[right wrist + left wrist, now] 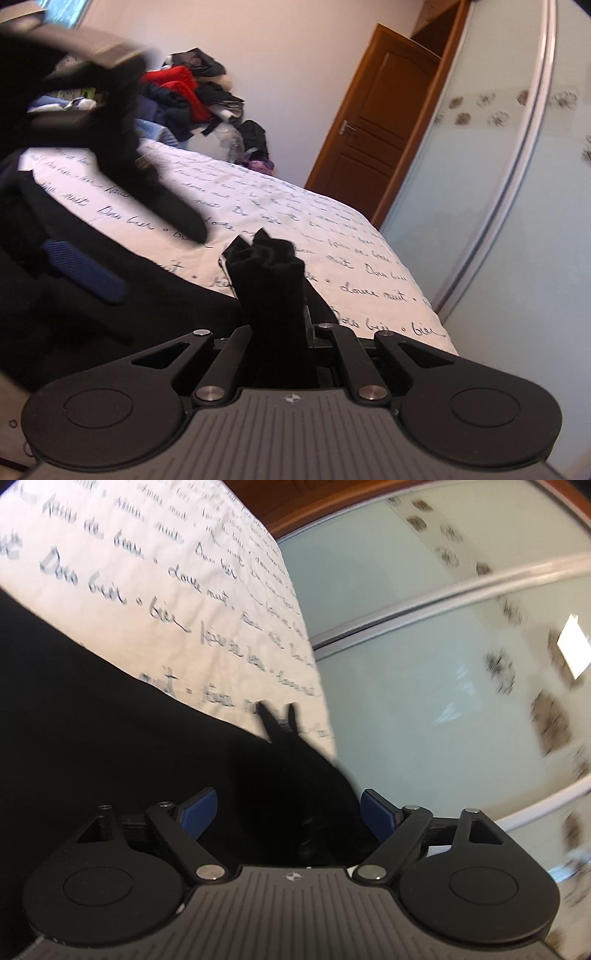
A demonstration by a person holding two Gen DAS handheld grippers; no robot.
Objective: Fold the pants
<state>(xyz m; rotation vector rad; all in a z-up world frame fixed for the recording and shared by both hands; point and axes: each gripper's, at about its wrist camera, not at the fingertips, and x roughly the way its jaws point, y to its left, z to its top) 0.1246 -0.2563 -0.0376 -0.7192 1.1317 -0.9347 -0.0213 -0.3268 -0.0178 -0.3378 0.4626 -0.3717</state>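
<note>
Item 1, left tool [288, 812]: blue-padded jaws stand wide, with black cloth lying between them; no pad visibly presses on it. In the right wrist view this tool appears blurred at far left, one blue pad [83, 271] showing.

Item 2, black fabric pants [92, 720]: spread over the near part of the bed, left of the bed's corner, with one bunched edge raised.

Item 3, right tool [275, 295]: jaws closed tight on a gathered tuft of the black pants, held just above the bed.

Item 4, bed with white script-printed cover [295, 214]: carries the pants. Beyond its far edge, a pile of mixed red and dark clothes [192, 96]; right of it, a brown wooden door [373, 122] and a pale glass sliding wardrobe door [443, 646].

Step in hand, by judgement: one edge lifted for a fold. The next move calls for the left tool to close on a matching edge, then both carrying it over.

Hidden: the pants' full outline, waistband and legs cannot be told apart; black cloth lacks detail, and both views are motion-blurred.
</note>
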